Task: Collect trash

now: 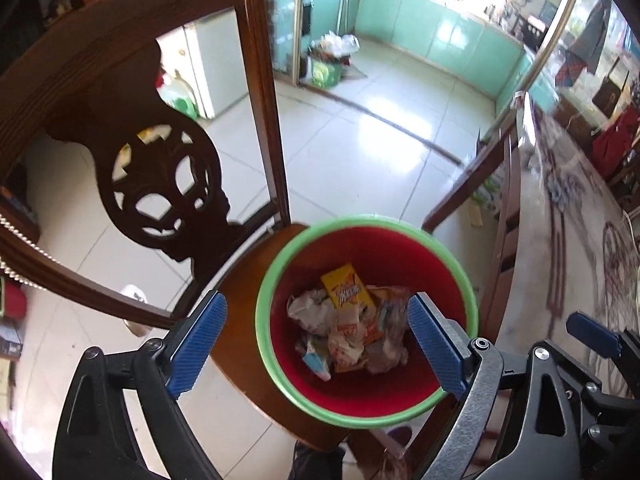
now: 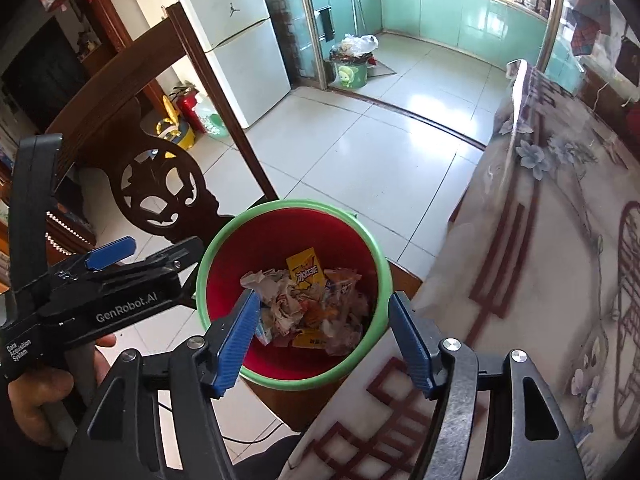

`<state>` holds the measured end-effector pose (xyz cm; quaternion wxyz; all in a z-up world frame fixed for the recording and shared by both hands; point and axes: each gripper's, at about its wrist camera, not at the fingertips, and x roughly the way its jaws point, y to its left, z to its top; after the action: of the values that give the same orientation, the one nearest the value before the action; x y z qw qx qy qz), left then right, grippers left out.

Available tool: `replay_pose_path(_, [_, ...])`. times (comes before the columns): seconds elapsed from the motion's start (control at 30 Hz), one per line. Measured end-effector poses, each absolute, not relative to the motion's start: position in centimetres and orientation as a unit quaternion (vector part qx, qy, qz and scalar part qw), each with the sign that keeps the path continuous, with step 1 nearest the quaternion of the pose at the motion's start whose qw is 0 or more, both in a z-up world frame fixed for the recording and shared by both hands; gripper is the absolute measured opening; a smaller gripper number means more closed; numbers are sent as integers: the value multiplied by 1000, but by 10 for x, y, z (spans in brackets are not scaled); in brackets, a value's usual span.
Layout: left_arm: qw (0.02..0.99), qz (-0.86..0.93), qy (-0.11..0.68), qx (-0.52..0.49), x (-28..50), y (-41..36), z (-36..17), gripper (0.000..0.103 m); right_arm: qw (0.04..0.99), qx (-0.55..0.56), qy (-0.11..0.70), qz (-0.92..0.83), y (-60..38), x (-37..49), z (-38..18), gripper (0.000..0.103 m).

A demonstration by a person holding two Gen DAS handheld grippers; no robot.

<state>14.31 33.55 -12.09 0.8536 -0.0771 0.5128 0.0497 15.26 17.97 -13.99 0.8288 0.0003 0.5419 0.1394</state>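
Between the blue pads of the left gripper [image 1: 316,346], which are standing wide apart and pressing on nothing, the red bin [image 1: 404,384] with the green rim is sitting directly below, resting on the seat of a dark wooden chair [image 1: 240,320]. The right gripper [image 2: 322,340] is likewise hanging released above the same bin [image 2: 256,240], its pads spread and gripping nothing. Beneath both tools, crumpled paper and wrappers [image 1: 348,336] are lying loose on the bin floor, with a yellow packet [image 1: 347,286] lying on top at the far side of the heap. To the right of the grippers, a table covered in a flower-patterned cloth [image 2: 552,264] is standing just beside the bin. To the left of the right gripper, a hand [image 2: 44,396] is holding the left gripper's handle. Beyond the bin, a pale tiled floor [image 2: 372,152] is running toward green kitchen cabinets [image 2: 440,12].
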Motion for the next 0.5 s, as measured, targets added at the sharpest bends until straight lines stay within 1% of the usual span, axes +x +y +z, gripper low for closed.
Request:
replay_pose_path(0.2, [894, 36, 434, -105, 124, 314, -67, 92, 867, 0, 493, 76, 136, 132, -96, 66])
replay_pose_path(0.23, [900, 32, 419, -111, 118, 308, -58, 94, 872, 2, 485, 69, 128, 129, -88, 66])
replay_pose_path(0.3, [918, 24, 378, -118, 104, 293, -38, 103, 884, 3, 464, 58, 110, 119, -71, 66])
replay_pose_path(0.4, [943, 18, 312, -114, 80, 263, -12, 103, 902, -4, 430, 46, 80, 102, -44, 66])
replay_pose_path(0.5, [958, 13, 266, -103, 57, 230, 9, 103, 915, -4, 401, 39, 50, 80, -21, 67])
